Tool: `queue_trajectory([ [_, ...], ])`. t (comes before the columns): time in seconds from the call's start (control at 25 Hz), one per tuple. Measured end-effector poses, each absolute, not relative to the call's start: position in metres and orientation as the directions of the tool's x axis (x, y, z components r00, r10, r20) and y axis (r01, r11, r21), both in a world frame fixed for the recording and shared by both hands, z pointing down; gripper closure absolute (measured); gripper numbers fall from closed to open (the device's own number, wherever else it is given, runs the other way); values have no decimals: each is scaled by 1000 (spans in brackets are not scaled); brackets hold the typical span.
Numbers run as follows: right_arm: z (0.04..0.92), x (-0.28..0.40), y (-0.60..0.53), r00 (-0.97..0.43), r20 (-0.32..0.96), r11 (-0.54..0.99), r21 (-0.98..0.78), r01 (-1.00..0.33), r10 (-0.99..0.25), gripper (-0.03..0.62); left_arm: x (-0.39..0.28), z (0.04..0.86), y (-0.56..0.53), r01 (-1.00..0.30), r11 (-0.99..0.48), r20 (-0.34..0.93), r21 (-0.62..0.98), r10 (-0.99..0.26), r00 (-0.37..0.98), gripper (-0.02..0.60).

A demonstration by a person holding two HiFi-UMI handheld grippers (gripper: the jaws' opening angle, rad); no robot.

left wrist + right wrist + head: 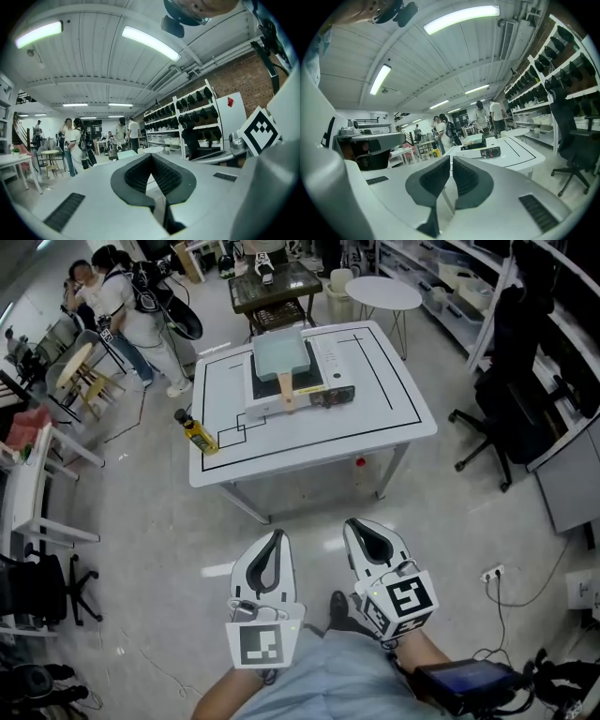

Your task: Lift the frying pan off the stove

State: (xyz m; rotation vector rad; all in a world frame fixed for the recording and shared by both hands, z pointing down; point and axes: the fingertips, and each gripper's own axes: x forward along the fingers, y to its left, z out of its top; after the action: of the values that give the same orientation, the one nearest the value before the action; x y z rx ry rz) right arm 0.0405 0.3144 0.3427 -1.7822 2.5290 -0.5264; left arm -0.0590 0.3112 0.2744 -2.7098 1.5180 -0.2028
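seen from above, the left gripper (272,538) and right gripper (364,529) are held close to the person's body, each with jaws together and nothing between them. well beyond them stands a white table (403,418). on it a portable stove (323,390) carries a square pale green frying pan (279,354), its wooden handle pointing toward the person. a yellow bottle (197,432) is at the table's left edge.

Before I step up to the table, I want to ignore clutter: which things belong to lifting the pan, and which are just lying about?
Job: frying pan, stove under it, white table, left tongs, right tongs, both shut and empty.
Lying about: yellow bottle, round table, office chair.
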Motion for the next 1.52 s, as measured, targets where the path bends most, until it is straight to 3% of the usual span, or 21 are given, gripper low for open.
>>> queue_trajectory([
  [0.64,362,36,202,-419,190,367,-257,-894,-888,545,-74,295,206,-899,-431,98,-80,-901,423,565],
  [1.24,374,40,41,-383,247,321,-256,-912,-890,545,-66,310,29,-875,-482,123,-44,-872,475,565],
  [1.52,355,39,-31,-369,222,321,-224,-920,-903,545,-69,293,-45,-870,-490,66,-46,-871,487,565],
])
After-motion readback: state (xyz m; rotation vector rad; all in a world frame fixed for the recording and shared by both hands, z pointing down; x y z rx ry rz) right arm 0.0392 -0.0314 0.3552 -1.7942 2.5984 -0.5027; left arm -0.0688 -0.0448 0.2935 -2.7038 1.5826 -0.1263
